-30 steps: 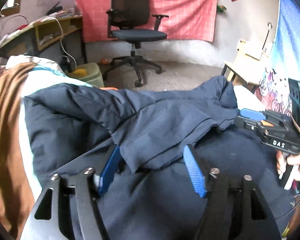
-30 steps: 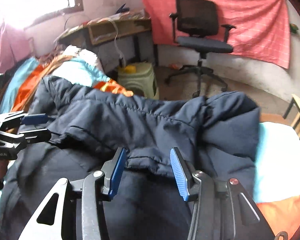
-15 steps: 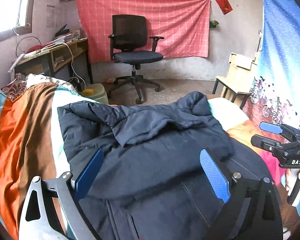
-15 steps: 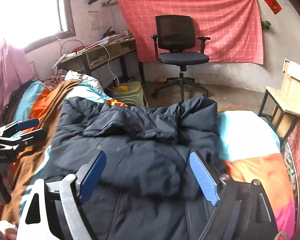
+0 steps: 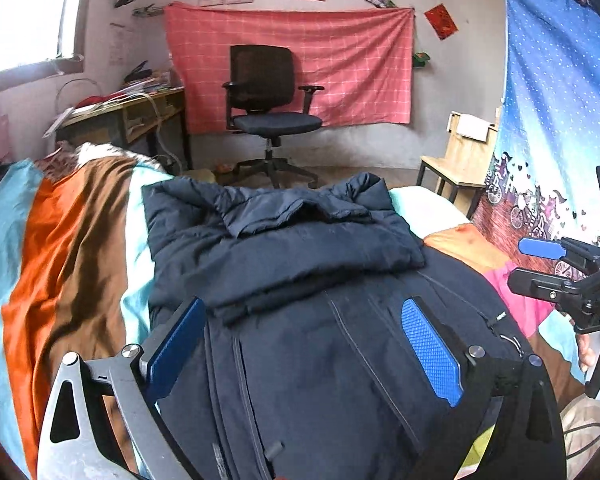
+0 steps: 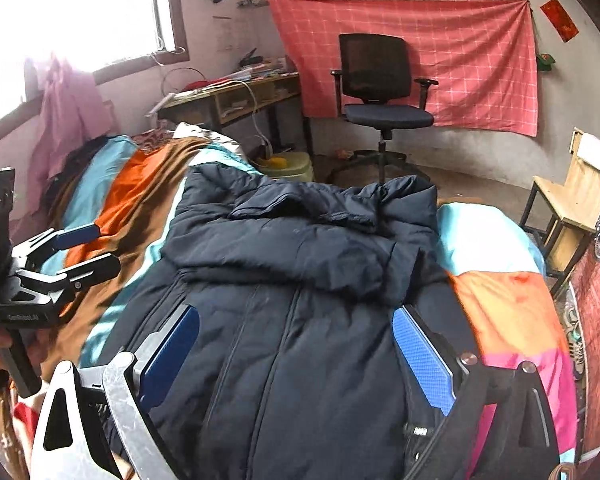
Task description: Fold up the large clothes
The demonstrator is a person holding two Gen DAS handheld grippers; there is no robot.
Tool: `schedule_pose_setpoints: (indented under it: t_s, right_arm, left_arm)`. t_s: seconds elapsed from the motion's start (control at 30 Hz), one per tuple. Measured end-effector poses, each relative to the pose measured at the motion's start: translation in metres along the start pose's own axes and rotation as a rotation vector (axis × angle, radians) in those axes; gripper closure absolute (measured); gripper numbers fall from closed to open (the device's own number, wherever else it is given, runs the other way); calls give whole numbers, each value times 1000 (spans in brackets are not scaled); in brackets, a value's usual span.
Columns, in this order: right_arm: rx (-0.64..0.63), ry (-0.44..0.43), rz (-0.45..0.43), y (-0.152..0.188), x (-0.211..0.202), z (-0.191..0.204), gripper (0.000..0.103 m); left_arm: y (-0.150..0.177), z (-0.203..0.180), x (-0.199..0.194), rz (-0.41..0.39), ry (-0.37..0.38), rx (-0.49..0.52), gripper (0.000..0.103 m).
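While both grippers gape, navy jacket (image 5: 300, 280) folded, right gripper (image 5: 540, 268) reads "DAS"

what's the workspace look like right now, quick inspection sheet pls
surface: bed with striped blanket, orange, brown and light blue bands
job's things: dark navy jacket lies spread on the bed, one part folded over its far half
clutter: pink garment hanging near the window
grippers: left gripper and right gripper both above the jacket, jaws wide open, holding nothing
cables: white cable hanging off the desk
surroundings: office chair, red cloth on the wall, wooden chair, green stool
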State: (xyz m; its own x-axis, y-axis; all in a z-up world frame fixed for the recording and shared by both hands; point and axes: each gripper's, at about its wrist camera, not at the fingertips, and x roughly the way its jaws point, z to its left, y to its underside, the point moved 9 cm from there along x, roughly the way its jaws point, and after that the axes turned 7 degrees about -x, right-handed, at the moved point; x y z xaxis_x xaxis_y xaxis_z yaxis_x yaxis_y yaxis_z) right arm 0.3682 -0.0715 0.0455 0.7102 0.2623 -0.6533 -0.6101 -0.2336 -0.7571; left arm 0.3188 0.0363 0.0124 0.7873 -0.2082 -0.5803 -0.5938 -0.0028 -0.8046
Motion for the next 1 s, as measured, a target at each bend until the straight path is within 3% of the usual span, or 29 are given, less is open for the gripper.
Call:
schedule_pose_setpoints:
  t_s: [0.37, 0.7, 1.0]
  right_arm:
    - [-113, -89, 36, 58, -37, 16, 3]
    - [-244, -134, 238, 140, -53, 22, 3]
    - [-407, -80, 435, 198, -39, 15, 3]
  left_arm:
    - [67, -23, -48, 22, -88, -13, 7]
    - [143, -27, -60, 139, -88, -11, 7]
    - [212, -20, -42, 253, -113, 133, 7]
